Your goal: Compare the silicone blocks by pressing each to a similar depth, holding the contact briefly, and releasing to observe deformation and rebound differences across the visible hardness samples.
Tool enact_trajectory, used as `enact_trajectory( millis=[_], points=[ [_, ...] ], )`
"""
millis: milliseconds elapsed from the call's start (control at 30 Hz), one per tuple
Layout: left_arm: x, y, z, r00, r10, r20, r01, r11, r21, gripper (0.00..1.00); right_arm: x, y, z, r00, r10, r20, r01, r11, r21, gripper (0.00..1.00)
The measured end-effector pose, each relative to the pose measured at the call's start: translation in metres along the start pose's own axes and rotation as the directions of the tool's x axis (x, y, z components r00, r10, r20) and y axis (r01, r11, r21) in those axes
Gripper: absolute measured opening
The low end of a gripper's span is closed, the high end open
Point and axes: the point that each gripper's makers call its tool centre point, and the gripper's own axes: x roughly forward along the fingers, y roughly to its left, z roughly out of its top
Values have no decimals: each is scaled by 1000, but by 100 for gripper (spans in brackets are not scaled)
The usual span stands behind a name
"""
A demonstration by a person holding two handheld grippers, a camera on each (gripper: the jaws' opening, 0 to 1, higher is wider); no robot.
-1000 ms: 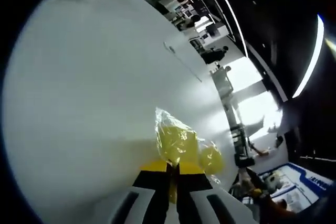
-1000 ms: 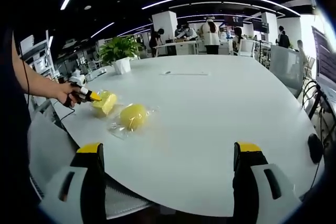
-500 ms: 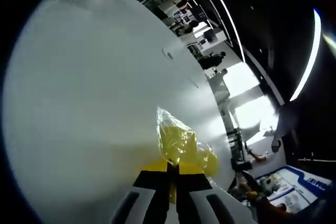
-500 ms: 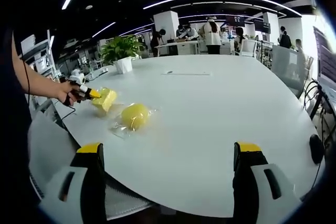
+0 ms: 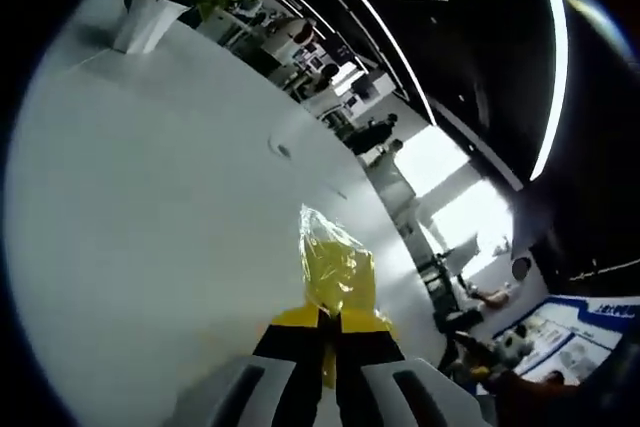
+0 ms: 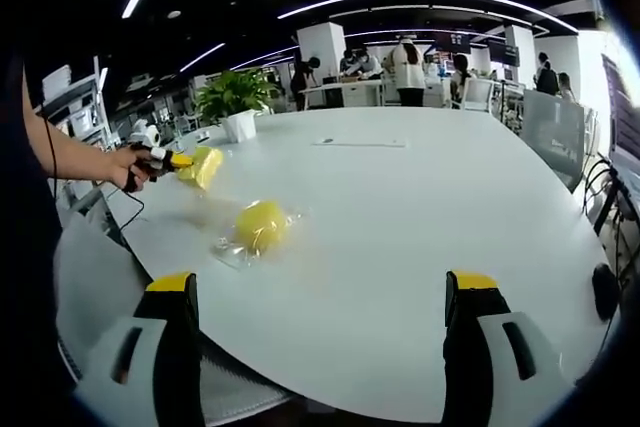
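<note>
Left gripper [image 5: 329,325] clamping bagged yellow block [image 5: 337,269], no legible writing

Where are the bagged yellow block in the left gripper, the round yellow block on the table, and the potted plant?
bagged yellow block [image 5: 337,269], left gripper view, middle of the wrapped block above the fingers
round yellow block [image 6: 259,224], right gripper view, centre of its top face
potted plant [image 6: 239,125], right gripper view, its white pot

Left tongs [image 5: 328,325] clamp a bagged yellow block [image 5: 336,269] above the table [image 5: 150,227].

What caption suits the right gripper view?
Open right gripper faces round yellow bagged block on white table; left gripper lifts another bagged block.
</note>
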Motion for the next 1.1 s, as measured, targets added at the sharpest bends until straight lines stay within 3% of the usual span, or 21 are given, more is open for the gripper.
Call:
enact_trajectory(
  millis=[200,267,533,800,1033,1100],
  points=[
    [-9,-11,14,999,-17,43,15,999,52,1,1,1,5,1000,3,8,-3,1000,-6,96],
    [-12,-14,23,997,-7,75,-1,994,106,1,1,4,11,1000,9,17,-8,1000,-9,96],
    [-19,-37,44,990,-52,132,27,983,182,1,4,15,37,998,36,59,-34,999,-35,96],
    [-27,-69,58,979,-110,174,54,953,297,1,7,33,59,993,87,81,-83,995,-55,96],
    [-42,-110,74,951,-225,211,139,923,358,1,8,48,88,983,134,125,-128,990,-53,96],
    [-44,-122,76,942,-265,208,170,907,386,1,8,52,96,980,146,136,-139,988,-60,96]
  ],
)
